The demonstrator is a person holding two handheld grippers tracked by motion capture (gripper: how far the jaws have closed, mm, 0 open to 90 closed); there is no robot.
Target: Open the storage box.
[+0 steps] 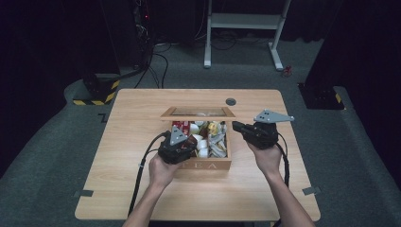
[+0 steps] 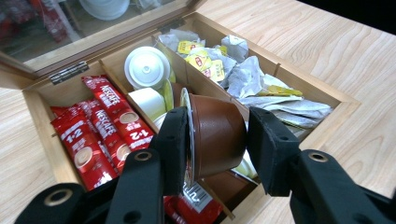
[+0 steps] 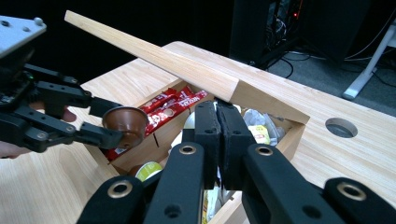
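Note:
An open wooden tea box (image 1: 208, 165) stands mid-table with its glass lid (image 1: 198, 112) raised. My left gripper (image 2: 215, 128) is shut on a brown coffee capsule (image 2: 219, 140), held just above the box's middle compartment. From the right gripper view the capsule (image 3: 128, 122) hangs sideways between the left gripper's (image 3: 109, 122) fingers, over the red sachets (image 3: 168, 105). In the high view the left gripper (image 1: 189, 144) is over the box's front left. My right gripper (image 3: 217, 116) is shut with nothing visible between its jaws, its tips right under the lid's edge (image 3: 187, 70). Overhead the right gripper (image 1: 235, 125) sits at the box's right rear corner.
The box holds red sachets (image 2: 100, 126) on the left, white pods (image 2: 146, 67) in the middle and tea bags (image 2: 252, 79) on the right. A round cable hole (image 1: 231, 101) lies behind the box. Bare wood (image 1: 127, 142) surrounds it. A white desk frame (image 1: 246, 21) stands beyond the table.

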